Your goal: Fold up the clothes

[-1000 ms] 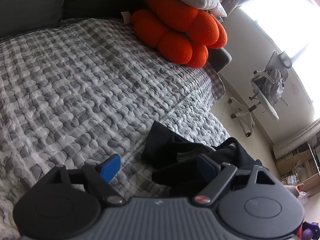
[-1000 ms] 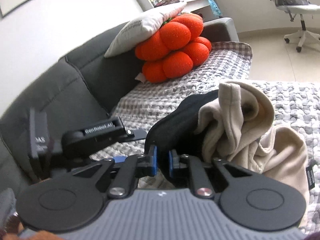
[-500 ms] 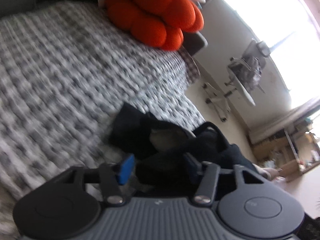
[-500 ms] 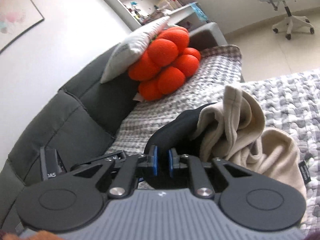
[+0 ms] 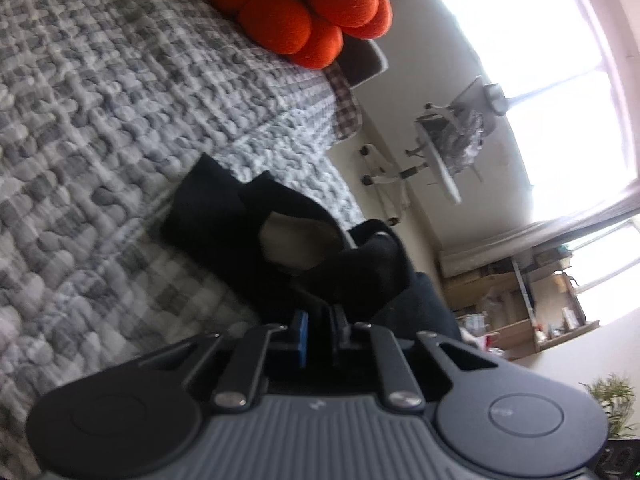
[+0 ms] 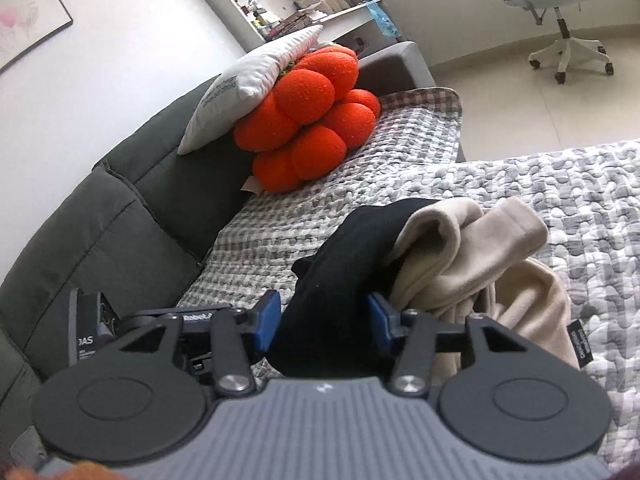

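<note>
Left hand-held gripper [image 5: 318, 334]: blue pads nearly together, clamped on a fold of the black garment [image 5: 224, 216]. Right hand-held gripper [image 6: 324, 316]: jaws spread wide, black garment [image 6: 340, 272] bunched between the 2 blue pads [image 6: 267, 314]; cannot tell if either pad presses the cloth.

Garment location: on the grey-and-white quilted cover [image 5: 100, 92] over the sofa seat, partly lifted at the gripper ends. Cloth is soft, matte and thick, with a beige fleece-like lining [image 6: 472, 256] showing where it is turned out. Left view shows a black loop of fabric with the beige inside visible through the opening. A small black label [image 6: 580, 344] hangs at the beige edge on the right.

Cover texture: puffy pebble-like quilting in a check pattern.

Orange cushion [image 6: 312, 120]: cluster of round lobes, fuzzy surface, sitting at the sofa's far end against the dark grey backrest [image 6: 100, 216]. White pillow [image 6: 248, 84] with printed text leans on top of it.

White swivel chair [image 6: 560, 12] on the tile floor, well apart from the sofa.

No containers in view.
</note>
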`<state>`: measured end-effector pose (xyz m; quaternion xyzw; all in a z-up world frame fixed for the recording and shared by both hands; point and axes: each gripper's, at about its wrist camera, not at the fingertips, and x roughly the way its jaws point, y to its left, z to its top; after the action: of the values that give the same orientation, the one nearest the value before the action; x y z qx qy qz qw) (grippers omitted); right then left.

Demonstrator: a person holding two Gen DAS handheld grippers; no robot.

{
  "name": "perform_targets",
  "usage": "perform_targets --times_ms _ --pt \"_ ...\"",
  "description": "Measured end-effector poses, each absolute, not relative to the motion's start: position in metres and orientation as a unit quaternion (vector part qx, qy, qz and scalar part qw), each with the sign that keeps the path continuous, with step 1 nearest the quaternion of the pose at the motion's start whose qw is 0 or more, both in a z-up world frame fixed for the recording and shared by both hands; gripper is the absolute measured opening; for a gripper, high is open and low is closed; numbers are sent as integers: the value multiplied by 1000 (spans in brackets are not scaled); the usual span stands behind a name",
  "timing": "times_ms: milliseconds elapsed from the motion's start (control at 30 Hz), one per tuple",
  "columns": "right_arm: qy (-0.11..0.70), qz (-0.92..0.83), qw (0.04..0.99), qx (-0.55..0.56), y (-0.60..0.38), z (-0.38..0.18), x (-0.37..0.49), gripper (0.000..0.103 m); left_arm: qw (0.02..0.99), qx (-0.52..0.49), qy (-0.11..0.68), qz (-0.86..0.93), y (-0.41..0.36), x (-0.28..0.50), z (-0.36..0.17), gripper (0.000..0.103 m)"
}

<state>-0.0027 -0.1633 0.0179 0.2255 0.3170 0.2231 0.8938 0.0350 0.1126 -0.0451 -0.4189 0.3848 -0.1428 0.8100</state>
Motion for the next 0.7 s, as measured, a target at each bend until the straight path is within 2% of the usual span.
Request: perform_targets --times_ms 100,133,200,500,533,700 --pt "318 221 896 217 -161 17 -3 51 805 -427 377 -163 109 34 -43 10" --pt "317 218 898 212 -160 17 -3 48 804 -429 376 -167 108 34 -42 9" --pt "313 212 903 203 -157 18 -4 17 806 -429 373 -165 106 33 -41 9" --pt "255 208 921 210 -163 34 -15 12 853 -401 325 -80 120 20 -24 8" --pt "246 214 919 221 -166 36 -16 6 855 -399 323 -74 121 19 -23 8" --pt "192 228 922 247 -181 57 -28 7 855 -397 329 -58 125 20 -25 7"
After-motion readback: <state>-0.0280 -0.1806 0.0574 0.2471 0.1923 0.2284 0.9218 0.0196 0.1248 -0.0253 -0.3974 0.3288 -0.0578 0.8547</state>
